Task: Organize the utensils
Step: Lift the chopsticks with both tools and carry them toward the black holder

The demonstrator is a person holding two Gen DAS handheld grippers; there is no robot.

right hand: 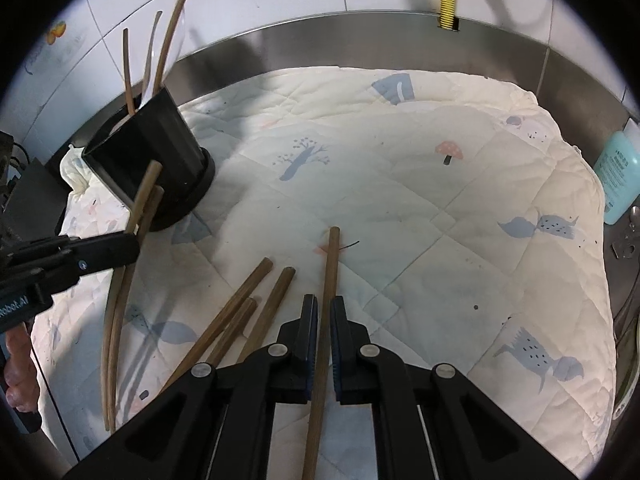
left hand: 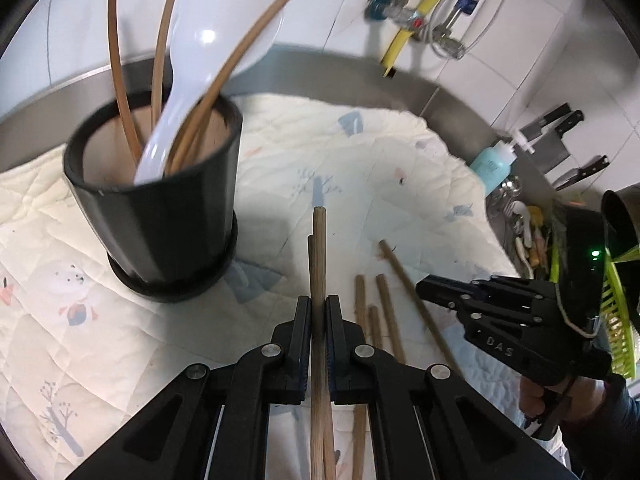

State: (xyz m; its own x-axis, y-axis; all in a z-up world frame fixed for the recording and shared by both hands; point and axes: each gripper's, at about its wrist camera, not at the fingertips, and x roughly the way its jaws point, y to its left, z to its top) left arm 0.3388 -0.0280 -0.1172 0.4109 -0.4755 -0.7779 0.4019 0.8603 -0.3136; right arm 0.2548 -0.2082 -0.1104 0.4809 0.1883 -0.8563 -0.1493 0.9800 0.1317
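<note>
A black utensil cup (left hand: 156,204) stands on the quilted cloth (left hand: 400,168), holding several chopsticks and a white spoon (left hand: 188,92). My left gripper (left hand: 318,304) is shut on two brown chopsticks (left hand: 319,248), held right of the cup; it also shows in the right wrist view (right hand: 134,246). My right gripper (right hand: 324,306) is shut on one chopstick (right hand: 331,264) low over the cloth; it also shows in the left wrist view (left hand: 424,286). Three loose chopsticks (right hand: 244,304) lie on the cloth left of the right gripper. The cup shows at the left in the right wrist view (right hand: 148,160).
A steel sink wall (right hand: 360,36) rings the cloth. A teal bottle (left hand: 492,164) stands at the right edge, with knives (left hand: 556,136) on the wall and a green rack (left hand: 616,312) with cutlery beyond. A yellow hose (left hand: 416,12) hangs on the tiled wall.
</note>
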